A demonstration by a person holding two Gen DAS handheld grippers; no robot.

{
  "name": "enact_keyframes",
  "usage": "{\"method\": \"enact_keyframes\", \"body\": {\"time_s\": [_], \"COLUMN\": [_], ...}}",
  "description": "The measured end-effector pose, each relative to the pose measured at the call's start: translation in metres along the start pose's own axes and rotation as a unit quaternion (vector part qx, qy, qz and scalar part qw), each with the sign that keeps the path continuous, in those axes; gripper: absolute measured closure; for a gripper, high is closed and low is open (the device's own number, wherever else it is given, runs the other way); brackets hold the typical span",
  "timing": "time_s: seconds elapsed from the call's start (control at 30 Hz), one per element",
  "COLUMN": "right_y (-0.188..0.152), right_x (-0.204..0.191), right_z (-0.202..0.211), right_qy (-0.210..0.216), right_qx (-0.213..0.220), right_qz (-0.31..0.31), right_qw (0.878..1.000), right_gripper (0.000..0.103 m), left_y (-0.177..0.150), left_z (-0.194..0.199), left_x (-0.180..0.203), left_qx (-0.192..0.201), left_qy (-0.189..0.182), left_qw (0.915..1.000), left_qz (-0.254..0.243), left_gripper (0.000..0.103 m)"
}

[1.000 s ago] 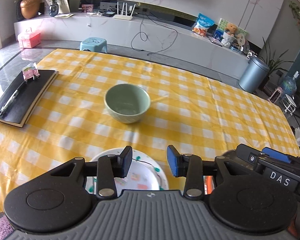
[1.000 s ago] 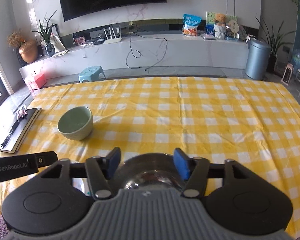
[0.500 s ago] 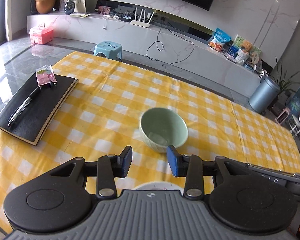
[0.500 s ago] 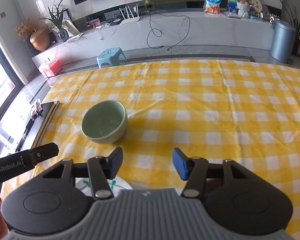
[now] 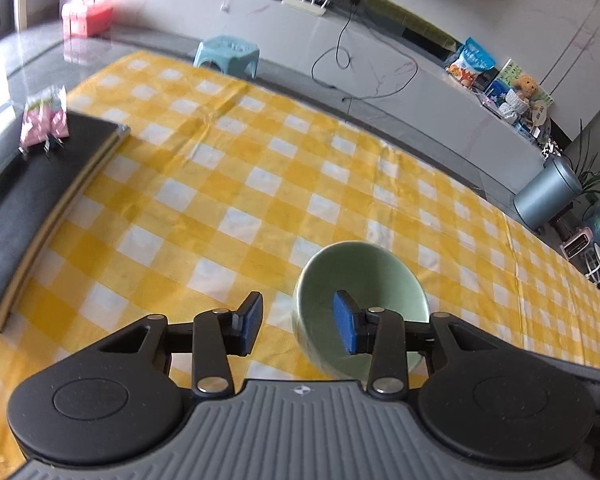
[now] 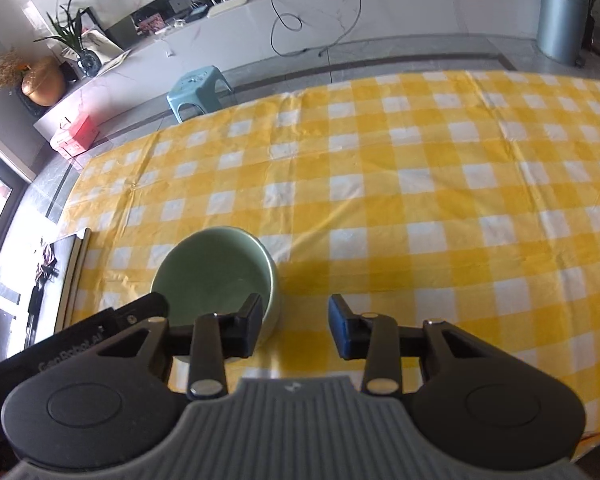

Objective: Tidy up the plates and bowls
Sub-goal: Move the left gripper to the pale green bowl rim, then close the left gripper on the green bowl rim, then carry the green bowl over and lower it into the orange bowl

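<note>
A black notebook [image 5: 40, 200] with a small pink packet [image 5: 44, 122] on its far end lies at the left edge of the desk [image 5: 340, 168], which is covered in a yellow-and-white check cloth. Right of it, toward the near edge, a pale green bowl [image 5: 360, 280] stands upright on the cloth. The left gripper [image 5: 296, 326] straddles the bowl's left rim, one finger outside and one over the hollow, jaws part open and not pressing. The right gripper [image 6: 294, 330] has its left finger over the bowl's right rim and its right finger over bare cloth; its jaws are closing, with only that rim between them. The risk, as it looks: with both grippers crowding one glazed bowl, an off-centre pinch on the rim could tip it or skid it toward the near edge.
</note>
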State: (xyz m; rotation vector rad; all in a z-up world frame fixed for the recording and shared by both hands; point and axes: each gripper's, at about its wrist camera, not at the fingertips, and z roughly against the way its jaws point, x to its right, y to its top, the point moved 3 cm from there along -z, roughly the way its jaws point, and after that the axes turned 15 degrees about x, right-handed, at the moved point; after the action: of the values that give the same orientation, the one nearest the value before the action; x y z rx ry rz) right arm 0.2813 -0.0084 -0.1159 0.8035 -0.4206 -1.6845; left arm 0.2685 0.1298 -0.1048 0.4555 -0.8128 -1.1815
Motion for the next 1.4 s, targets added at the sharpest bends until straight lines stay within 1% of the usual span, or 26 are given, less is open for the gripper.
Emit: {"method": "enact_keyframes", "body": {"time_s": [0.13, 0.2, 0.23, 0.3, 0.33, 0.4, 0.5, 0.77, 0.97, 1.2, 1.4], "right_y": [-0.001, -0.002, -0.003, -0.003, -0.003, -0.004, -0.005, -0.006, -0.005, -0.005, -0.009], "right_x": [0.002, 0.002, 0.002, 0.0, -0.001, -0.002, -0.002, -0.003, -0.002, 0.006, 0.019], "right_z": [-0.016, -0.02, -0.022, -0.027, -0.028, -0.031, -0.035, -0.035, -0.02, 0.015, 0.059], "right_qy": [0.006, 0.009, 0.01, 0.012, 0.014, 0.017, 0.026, 0.021, 0.025, 0.043, 0.061], "right_qx": [-0.019, -0.023, -0.024, -0.028, -0.03, -0.033, -0.035, -0.037, -0.027, -0.015, 0.003], "right_qz": [-0.017, -0.024, -0.025, -0.026, -0.026, -0.029, -0.033, -0.036, -0.029, -0.036, -0.048], "right_qw": [1.0, 0.999, 0.999, 0.999, 0.999, 0.999, 0.998, 0.998, 0.999, 0.998, 0.997], "right_gripper": [0.073, 0.077, 0.078, 0.083, 0.085, 0.088, 0.094, 0.095, 0.095, 0.094, 0.094], "left_y": [-0.005, -0.007, -0.009, -0.01, -0.011, -0.011, -0.011, -0.012, -0.01, -0.009, -0.015], "left_z": [-0.015, -0.023, -0.025, -0.03, -0.031, -0.032, -0.033, -0.032, -0.015, 0.021, 0.06], "left_x": [0.001, 0.0, 0.0, 0.001, 0.001, 0.001, 0.002, 0.004, 0.011, 0.025, 0.041], "left_qx": [-0.017, -0.027, -0.03, -0.035, -0.035, -0.036, -0.034, -0.034, -0.022, -0.005, 0.012], "left_qy": [0.007, 0.005, 0.005, 0.009, 0.012, 0.011, 0.009, 0.007, 0.005, 0.001, -0.012], "left_qw": [0.9998, 0.9996, 0.9995, 0.9993, 0.9993, 0.9993, 0.9994, 0.9994, 0.9997, 1.0, 0.9999], "left_qz": [0.002, 0.008, 0.01, 0.006, 0.003, 0.001, 0.0, -0.001, -0.007, -0.006, -0.003], "left_gripper": [0.059, 0.068, 0.069, 0.08, 0.083, 0.091, 0.092, 0.093, 0.093, 0.093, 0.093]}}
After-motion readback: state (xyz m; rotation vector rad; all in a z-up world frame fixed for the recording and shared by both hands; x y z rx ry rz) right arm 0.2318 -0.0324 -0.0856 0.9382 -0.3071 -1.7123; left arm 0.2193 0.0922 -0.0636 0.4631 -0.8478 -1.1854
